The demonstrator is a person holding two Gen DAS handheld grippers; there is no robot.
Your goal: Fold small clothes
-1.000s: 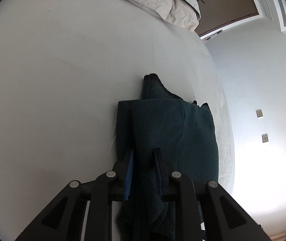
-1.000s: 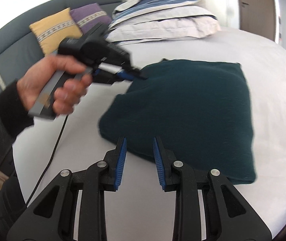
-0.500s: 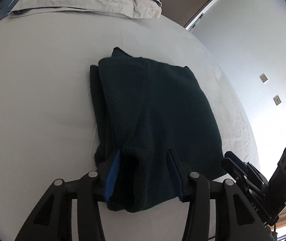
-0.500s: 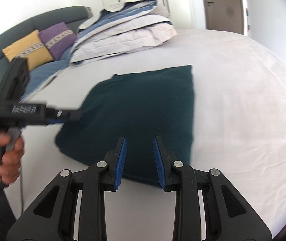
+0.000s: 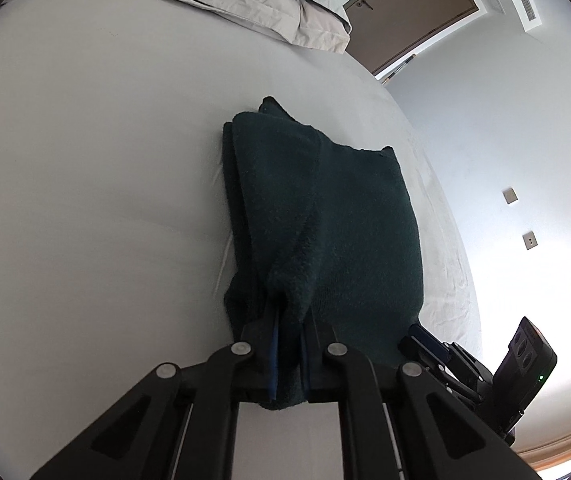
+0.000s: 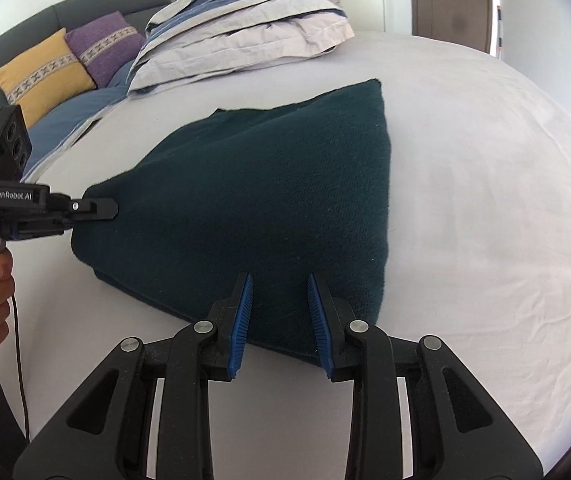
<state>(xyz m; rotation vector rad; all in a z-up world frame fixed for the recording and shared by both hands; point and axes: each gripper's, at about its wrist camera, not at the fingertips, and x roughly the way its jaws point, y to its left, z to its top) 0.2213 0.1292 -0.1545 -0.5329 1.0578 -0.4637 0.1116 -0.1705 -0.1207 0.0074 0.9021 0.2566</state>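
The folded dark green cloth (image 6: 269,200) lies on the white bed (image 6: 485,200). The left claw (image 5: 289,344) is clenched on its near left corner; the right claw (image 6: 279,320) hovers released over its near edge.

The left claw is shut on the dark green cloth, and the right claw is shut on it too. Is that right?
Not quite. The left claw is shut on the dark green cloth, but the right claw is open, as the right wrist view shows.

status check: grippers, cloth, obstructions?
Left gripper shut on dark green cloth corner. Right gripper open at near edge. Cloth folded on bed sheet. Nothing obstructing.
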